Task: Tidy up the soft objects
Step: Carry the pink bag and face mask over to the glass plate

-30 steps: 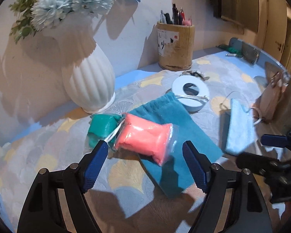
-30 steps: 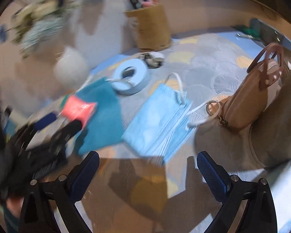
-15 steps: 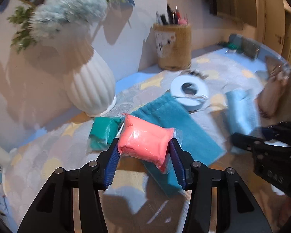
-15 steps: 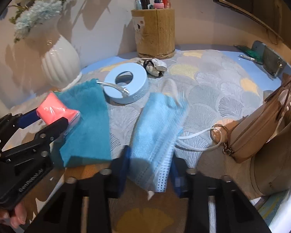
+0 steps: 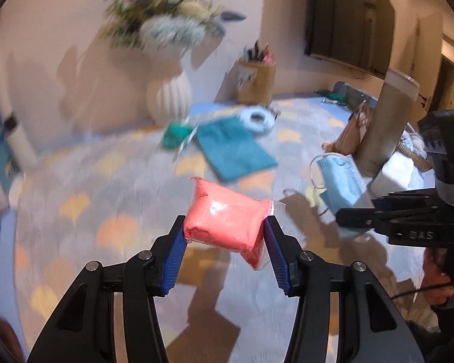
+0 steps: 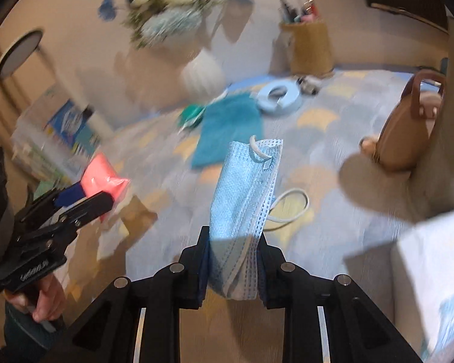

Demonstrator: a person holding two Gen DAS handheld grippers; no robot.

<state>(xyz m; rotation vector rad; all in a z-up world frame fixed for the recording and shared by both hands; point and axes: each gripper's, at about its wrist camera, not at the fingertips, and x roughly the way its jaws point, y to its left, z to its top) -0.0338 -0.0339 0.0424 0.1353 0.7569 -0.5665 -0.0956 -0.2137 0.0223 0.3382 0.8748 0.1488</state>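
A pink soft pack in clear wrap [image 5: 221,211] is squeezed between the blue pads of my left gripper [image 5: 225,227], held above the patterned tablecloth. My right gripper [image 6: 233,239] is shut on the lower end of a light blue face mask [image 6: 245,187], which stands up from the jaws with its ear loops dangling. In the right wrist view the left gripper [image 6: 84,199] holds the pink pack [image 6: 104,178] at the left. A teal cloth pouch [image 5: 236,148] and a green wrapped pack [image 5: 175,134] lie farther back on the table.
A white ribbed vase of flowers [image 5: 169,99], a wooden pen holder [image 5: 255,83] and a white tape roll [image 5: 257,118] stand at the back. A brown handbag [image 6: 408,127] is at the right. Printed boxes [image 6: 66,133] sit at the left edge.
Both grippers closed, the left on the pink pack and the right on the mask, then lifted them and drew back from the table's far side. The teal pouch and green pack stayed put.
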